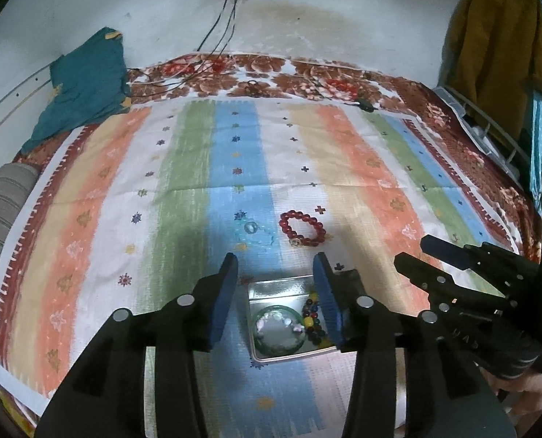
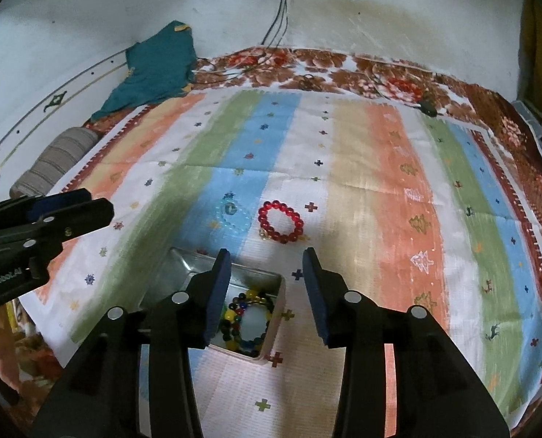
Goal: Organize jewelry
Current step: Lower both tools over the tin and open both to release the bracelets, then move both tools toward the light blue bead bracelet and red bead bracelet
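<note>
Both grippers, left (image 1: 274,270) and right (image 2: 267,266), hang spread and empty over the tin (image 1: 271,286), so the round red bracelet (image 1: 302,227) may slip from flat pads.

Striped cloth (image 1: 183,168) bearing tin (image 1: 271,286), bracelet (image 1: 302,227)

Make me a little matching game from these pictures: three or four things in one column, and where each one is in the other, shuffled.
Things
1. red bead bracelet
2. multicoloured bead bracelet
3. teal cloth
4. clear bead bracelet

Places
A. inside the metal tin
B. on the white stripe of the cloth, beyond the tin
C. at the far left corner of the bed, against the wall
D. on the blue stripe, just left of the red beads

Pairs: 1-B, 2-A, 3-C, 4-D
</note>
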`<state>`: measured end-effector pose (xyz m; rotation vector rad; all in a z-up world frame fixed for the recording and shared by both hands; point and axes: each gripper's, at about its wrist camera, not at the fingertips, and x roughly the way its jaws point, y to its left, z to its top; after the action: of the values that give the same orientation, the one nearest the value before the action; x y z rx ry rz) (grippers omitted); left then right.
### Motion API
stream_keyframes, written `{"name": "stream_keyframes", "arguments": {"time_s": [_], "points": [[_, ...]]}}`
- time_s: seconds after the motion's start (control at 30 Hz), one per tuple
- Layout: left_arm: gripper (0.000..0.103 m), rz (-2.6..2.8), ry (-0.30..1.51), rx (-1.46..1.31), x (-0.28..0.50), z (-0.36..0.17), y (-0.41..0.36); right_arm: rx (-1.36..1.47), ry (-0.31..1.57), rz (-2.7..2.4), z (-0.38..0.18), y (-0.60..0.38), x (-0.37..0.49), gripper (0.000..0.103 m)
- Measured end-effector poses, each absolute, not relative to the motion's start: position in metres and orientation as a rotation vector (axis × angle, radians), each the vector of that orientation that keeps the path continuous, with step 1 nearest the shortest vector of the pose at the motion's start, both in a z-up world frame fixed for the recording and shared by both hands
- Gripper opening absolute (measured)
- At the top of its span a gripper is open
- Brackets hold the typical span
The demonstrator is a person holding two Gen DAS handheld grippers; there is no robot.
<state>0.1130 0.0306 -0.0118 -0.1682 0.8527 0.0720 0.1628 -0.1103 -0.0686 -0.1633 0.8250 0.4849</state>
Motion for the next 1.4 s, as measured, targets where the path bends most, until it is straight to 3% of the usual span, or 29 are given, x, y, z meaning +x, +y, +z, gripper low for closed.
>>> {"name": "stream_keyframes", "arguments": {"time_s": [0.67, 1.4], "points": [[0.062, 0.108, 0.916, -0.202, 0.139, -0.030, 0.046, -0.144, 0.872, 0.458, -0.075, -0.114, 0.195, 0.066], [0.079, 0.195, 0.988, -0.212, 0.187, -0.062, 0.075, -0.121, 0.923, 0.412, -0.095, -0.109, 0.243, 0.079]]}}
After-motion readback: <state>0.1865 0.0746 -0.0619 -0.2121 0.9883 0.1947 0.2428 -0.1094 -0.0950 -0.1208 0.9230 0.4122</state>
